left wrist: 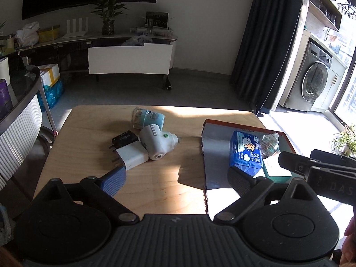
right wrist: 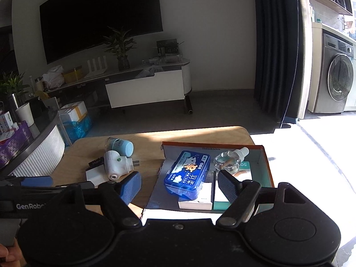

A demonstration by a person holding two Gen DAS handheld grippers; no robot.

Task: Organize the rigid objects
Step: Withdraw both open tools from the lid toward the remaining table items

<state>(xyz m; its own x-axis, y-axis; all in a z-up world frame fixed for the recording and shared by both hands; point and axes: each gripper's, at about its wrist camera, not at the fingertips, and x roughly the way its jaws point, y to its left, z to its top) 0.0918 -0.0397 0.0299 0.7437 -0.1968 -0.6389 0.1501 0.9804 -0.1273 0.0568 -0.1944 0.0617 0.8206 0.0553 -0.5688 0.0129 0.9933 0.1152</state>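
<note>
On the wooden table (left wrist: 89, 131) lies a cluster: a white charger (left wrist: 133, 155), a black adapter (left wrist: 124, 139), a white plug-in device (left wrist: 160, 143) and a light-blue jar (left wrist: 148, 118) on its side. My left gripper (left wrist: 175, 181) hovers open just in front of them, nothing between its fingers. To the right, an open cardboard box (left wrist: 209, 155) holds a blue case (right wrist: 188, 171) and a clear bottle (right wrist: 229, 160). My right gripper (right wrist: 179, 185) stands open over the box's near side, above the blue case, gripping nothing.
Flat white and teal packets (right wrist: 195, 201) lie in the box under the blue case. A ribbed round counter (left wrist: 20, 133) stands left of the table. Beyond the table are bare floor, a TV stand (left wrist: 131, 60) and a dark curtain (left wrist: 262, 44). Strong sunlight falls on the right.
</note>
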